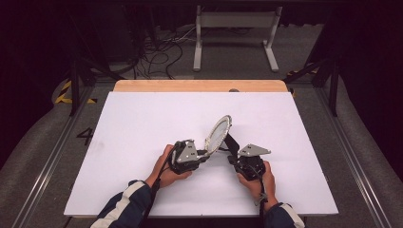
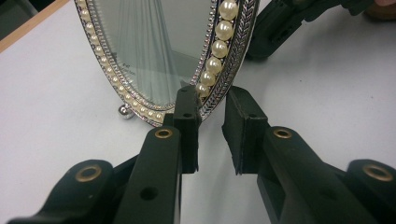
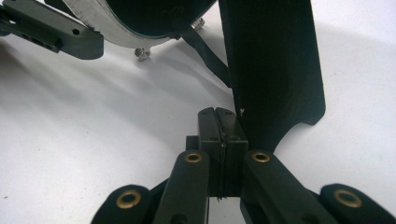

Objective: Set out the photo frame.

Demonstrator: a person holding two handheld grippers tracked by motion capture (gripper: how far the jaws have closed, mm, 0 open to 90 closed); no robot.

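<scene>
We see an oval mirror (image 1: 218, 133) w/ pearl-trimmed silver frame standing tilted on the white table (image 1: 142, 118), between the two tongs and just ahead of both.

Left tongs (image 1: 205, 153): in the left gripper view (image 2: 211, 114) the lower rim of the mirror (image 2: 154, 60) sits between the jaws. One pad lies against the glass side of the frame, the other stands just off the back edge, small gap visible. So not clamped; mirror between the jaws but loose. A small ball foot (image 2: 124, 111) rests on the table just beyond the near jaw.

Right tongs (image 1: 234, 154): clenched, jaws flat together in the right gripper view (image 3: 222, 122), nothing visible between them. The mirror's black back stand (image 3: 273, 70) rises right beside the jaw tips, touching or nearly so, can't tell which. Mirror back (image 3: 140, 18) and left tongs' jaw (image 3: 56, 32) lie farther ahead.

Both hands grip the tool bodies near the table's front edge.
</scene>
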